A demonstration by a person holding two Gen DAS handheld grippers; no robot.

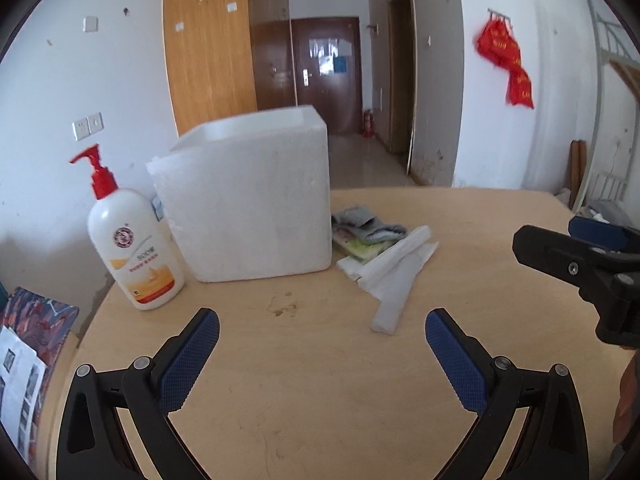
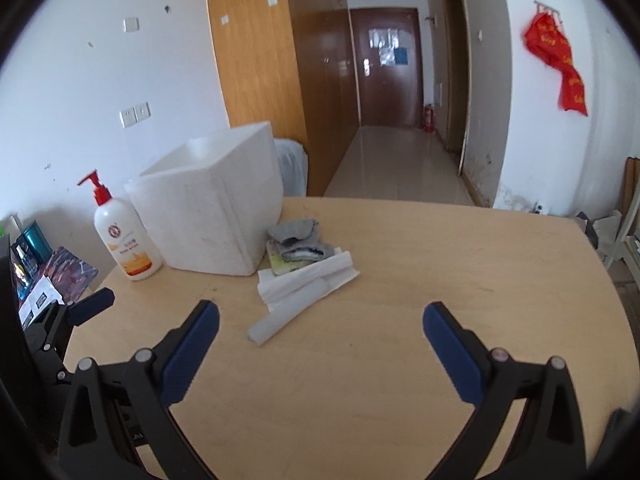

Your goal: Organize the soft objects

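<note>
Pale wood table (image 1: 304,360) fills both views, with a white-walled corridor behind. Both tools hover over bare tabletop with jaws spread wide and nothing between them — left gripper (image 1: 322,330) and right gripper (image 2: 320,322). Near the far edge stands an open white foam box (image 1: 252,196), a pump bottle (image 1: 134,240) just beside it. Against the box's other side lies the soft pile: grey socks (image 2: 298,238) on what may be a greenish cloth (image 2: 286,265), touching white folded sheets (image 2: 300,290).
</note>
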